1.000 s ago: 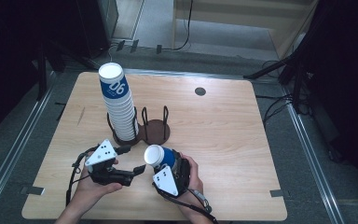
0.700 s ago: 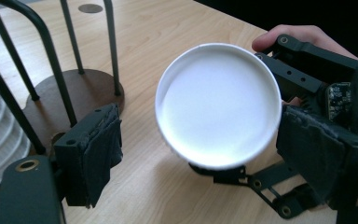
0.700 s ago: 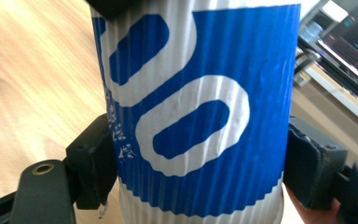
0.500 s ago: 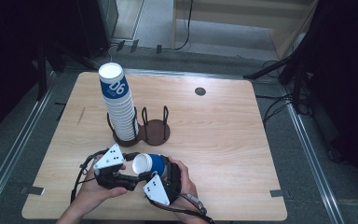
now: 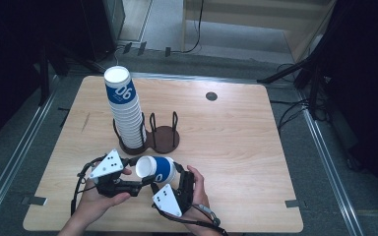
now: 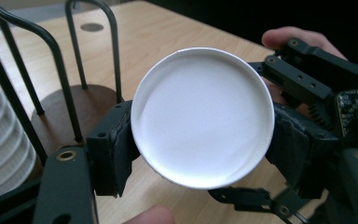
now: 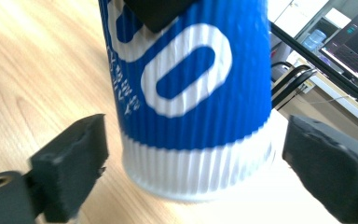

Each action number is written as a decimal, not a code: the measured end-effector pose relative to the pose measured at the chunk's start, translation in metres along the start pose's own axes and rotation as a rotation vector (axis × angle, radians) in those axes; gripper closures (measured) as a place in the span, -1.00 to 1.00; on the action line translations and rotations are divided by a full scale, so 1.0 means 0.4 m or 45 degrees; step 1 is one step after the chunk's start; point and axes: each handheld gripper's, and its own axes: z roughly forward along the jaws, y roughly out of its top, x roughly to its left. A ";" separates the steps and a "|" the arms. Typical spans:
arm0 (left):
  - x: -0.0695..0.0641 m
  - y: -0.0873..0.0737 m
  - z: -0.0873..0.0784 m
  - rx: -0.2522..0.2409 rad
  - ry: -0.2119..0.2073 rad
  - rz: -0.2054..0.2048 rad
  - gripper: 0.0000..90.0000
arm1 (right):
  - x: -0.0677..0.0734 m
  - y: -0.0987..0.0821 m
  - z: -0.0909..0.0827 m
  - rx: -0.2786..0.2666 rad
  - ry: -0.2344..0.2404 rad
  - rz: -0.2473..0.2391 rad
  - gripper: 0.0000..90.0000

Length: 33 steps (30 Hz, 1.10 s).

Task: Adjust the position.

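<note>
A blue and white ribbed paper cup (image 5: pixel 158 168) lies sideways in the air near the table's front edge. My left gripper (image 5: pixel 141 180) is shut on it. In the left gripper view the cup's round white end (image 6: pixel 203 116) faces the camera, and both pads (image 6: pixel 114 151) press its sides. My right gripper (image 5: pixel 177 179) comes from the front with its jaws open astride the cup (image 7: pixel 186 93). Its pads (image 7: pixel 74 168) stand clear of the cup wall on both sides. A tall stack of matching cups (image 5: pixel 125 113) stands in a dark wire holder (image 5: pixel 165 137) behind.
The holder's second bay (image 6: pixel 74 102) holds no cups, and the stack (image 6: pixel 0 140) is beside it. The wooden table (image 5: pixel 246 147) has a small dark grommet (image 5: pixel 211 96) at the back. The right hand and its gripper (image 6: pixel 317 79) sit just beyond the cup. Dark floor and cables surround the table.
The left gripper has moved right and closed on the cup's end. The right gripper has dropped toward the front edge, and the cup now lies more level between the two.
</note>
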 end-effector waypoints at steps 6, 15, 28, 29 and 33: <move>0.004 0.000 -0.011 -0.068 0.041 0.013 -0.35 | -0.013 0.005 -0.008 -0.021 -0.016 0.058 -0.94; 0.009 0.004 -0.021 -0.150 0.085 -0.021 -0.34 | -0.003 0.004 -0.016 -0.017 -0.015 0.104 -0.94; 0.026 -0.002 -0.025 -0.339 0.136 -0.052 -0.35 | 0.016 -0.001 -0.008 0.030 0.006 0.207 -0.93; 0.029 -0.003 -0.025 -0.351 0.134 -0.056 -0.35 | 0.018 -0.001 -0.008 0.032 -0.002 0.208 -0.92; 0.034 -0.007 -0.025 -0.419 0.137 -0.058 -0.35 | 0.014 0.001 -0.006 0.041 -0.018 0.274 -0.88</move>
